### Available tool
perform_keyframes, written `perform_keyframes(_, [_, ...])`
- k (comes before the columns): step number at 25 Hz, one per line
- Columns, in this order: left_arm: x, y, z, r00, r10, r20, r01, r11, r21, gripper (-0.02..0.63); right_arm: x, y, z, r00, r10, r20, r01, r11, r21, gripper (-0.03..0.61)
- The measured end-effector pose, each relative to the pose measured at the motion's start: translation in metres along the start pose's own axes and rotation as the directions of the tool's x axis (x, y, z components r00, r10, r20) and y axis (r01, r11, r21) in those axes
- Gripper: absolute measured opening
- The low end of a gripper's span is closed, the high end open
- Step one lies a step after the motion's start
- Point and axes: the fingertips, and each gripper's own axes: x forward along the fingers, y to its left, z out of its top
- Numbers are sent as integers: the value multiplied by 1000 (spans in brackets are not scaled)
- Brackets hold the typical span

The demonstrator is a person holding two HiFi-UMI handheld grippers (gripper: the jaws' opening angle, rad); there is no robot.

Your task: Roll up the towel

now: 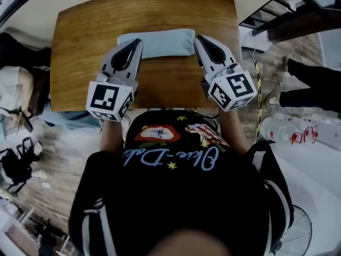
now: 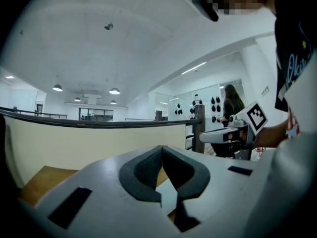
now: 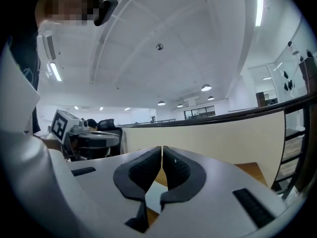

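Observation:
A light blue towel (image 1: 155, 42) lies rolled up across the middle of the wooden table (image 1: 80, 41). My left gripper (image 1: 136, 42) hovers over the roll's left end, raised above it, and my right gripper (image 1: 198, 39) hovers over its right end. Both are shut with nothing between the pads. In the left gripper view the dark pads (image 2: 148, 167) meet at their tips, and the view looks level across the room. The right gripper view shows its pads (image 3: 148, 170) pressed together the same way. The towel appears only as a pale patch behind each pair of jaws.
The table's near edge (image 1: 160, 106) lies just in front of the person's body. A low cream wall (image 2: 74, 143) stands beyond the table. A staircase (image 1: 277, 9) is to the right, and water bottles (image 1: 287, 129) lie at the right. Bags and clutter sit on the floor at left.

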Motion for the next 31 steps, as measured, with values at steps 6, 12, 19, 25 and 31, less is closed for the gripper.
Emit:
perform_keyframes(6, [-1,1,2,1000,9,0,-9,1000,8,6,-1,-1,1,1000,-3,0,3,1000,5,2])
perform_keyframes(12, [0,-6,-4,1000,7,-12,-7,1000,26,6,-4,-1,-1,1000,-1,-8,1,1000,-4,0])
perform_keyframes(19, [1,-3,-8,1000,8,-25,-8,1000,27,6,2,1,-4,1000,1,-20,-1,1000,-3,0])
perform_keyframes(25, [-3,-3,-7,1000,5,-25,-4,999,35,6,-1,6,-2,1000,-3,-20,3,1000,0,0])
perform_keyframes(31, [1,-1,-10,1000,3,-20,-3,1000,23,6,0,3,-5,1000,-6,-23,6,1000,-4,0])
